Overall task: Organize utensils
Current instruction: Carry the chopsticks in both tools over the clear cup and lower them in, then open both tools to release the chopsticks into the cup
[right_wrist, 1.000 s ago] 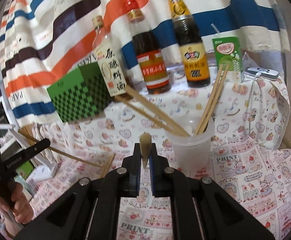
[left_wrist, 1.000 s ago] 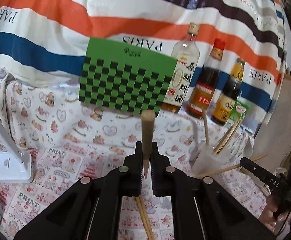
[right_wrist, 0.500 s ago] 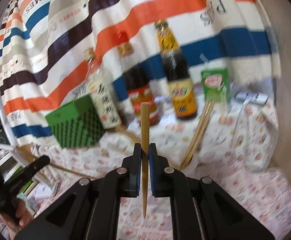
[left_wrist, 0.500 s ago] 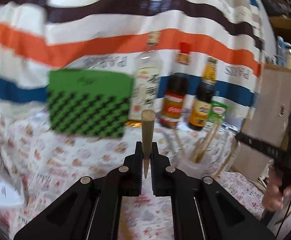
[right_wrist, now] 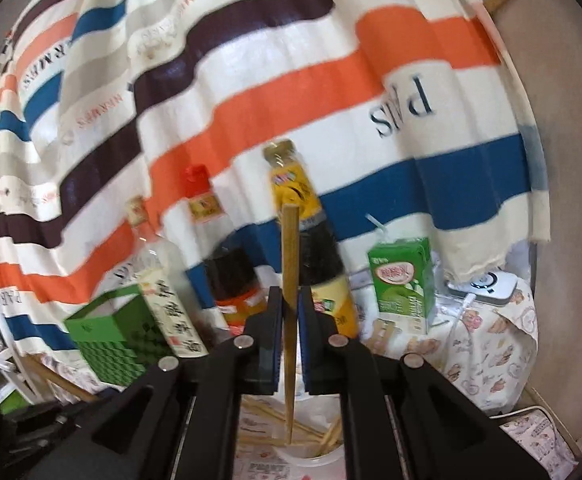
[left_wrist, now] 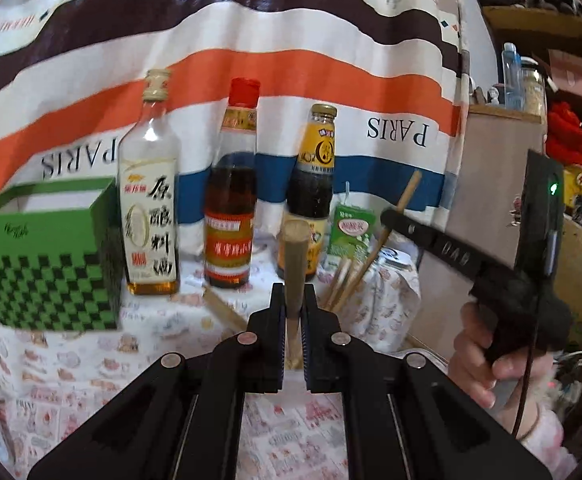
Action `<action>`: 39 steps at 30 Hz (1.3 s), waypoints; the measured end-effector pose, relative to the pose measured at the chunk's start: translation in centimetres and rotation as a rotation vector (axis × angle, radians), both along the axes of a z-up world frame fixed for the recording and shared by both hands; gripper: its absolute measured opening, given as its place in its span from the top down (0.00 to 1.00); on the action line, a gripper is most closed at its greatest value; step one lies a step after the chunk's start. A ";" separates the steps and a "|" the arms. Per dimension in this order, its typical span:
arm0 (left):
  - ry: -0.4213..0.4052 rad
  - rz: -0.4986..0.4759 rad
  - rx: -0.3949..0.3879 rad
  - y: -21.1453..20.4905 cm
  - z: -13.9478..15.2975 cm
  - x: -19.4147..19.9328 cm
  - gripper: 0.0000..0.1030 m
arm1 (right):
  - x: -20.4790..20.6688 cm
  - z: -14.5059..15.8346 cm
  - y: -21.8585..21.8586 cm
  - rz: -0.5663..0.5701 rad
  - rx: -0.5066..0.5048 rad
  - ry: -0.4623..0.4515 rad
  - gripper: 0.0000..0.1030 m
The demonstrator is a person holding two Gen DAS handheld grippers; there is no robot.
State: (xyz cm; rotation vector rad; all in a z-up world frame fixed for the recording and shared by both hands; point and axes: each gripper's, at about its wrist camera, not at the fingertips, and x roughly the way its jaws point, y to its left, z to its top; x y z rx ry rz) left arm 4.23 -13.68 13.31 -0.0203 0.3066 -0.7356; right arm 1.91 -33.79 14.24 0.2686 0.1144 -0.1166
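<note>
Both jaws pinched tight, 1 chopstick in each gripper!

Left gripper (left_wrist: 293,320) clamps its chopstick (left_wrist: 294,264) upright before 3 sauce bottles (left_wrist: 229,200). Right gripper (right_wrist: 290,320) holds a chopstick (right_wrist: 289,320) vertically, tip hanging over the clear cup (right_wrist: 323,458) with more chopsticks (right_wrist: 267,426) inside, just below.

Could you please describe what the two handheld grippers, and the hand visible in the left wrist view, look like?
Both grippers are matte black plastic. The left gripper and right gripper each have two flat fingers with blue pads and round silver bolt heads. From the left wrist view, the right one shows a pistol-style handle, embossed lettering, a green indicator light and a thin dark cable. The hand wears a pale pink sleeve.
</note>
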 end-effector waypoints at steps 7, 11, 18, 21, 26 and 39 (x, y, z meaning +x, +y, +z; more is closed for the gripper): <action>0.061 0.041 0.045 -3.1 -2.2 4.5 0.94 | 3.5 -2.0 -1.3 0.025 0.037 0.202 0.93; 0.100 0.081 0.110 -4.3 -4.2 5.9 0.93 | 5.2 -3.6 -1.4 0.079 0.071 0.290 0.93; 0.132 0.102 0.117 -4.9 -5.4 6.7 0.92 | 7.1 -5.6 -1.2 0.101 0.081 0.398 0.92; 0.152 0.081 0.098 -4.8 -5.7 7.2 0.92 | 7.4 -5.9 -1.3 0.108 0.092 0.422 0.92; 0.203 0.059 0.120 -5.2 -7.0 8.1 0.89 | 7.7 -5.9 -1.2 0.098 0.081 0.444 0.92; 0.032 0.144 0.070 -1.1 -5.5 4.8 0.41 | 7.7 -5.7 -0.4 0.099 0.092 0.545 0.29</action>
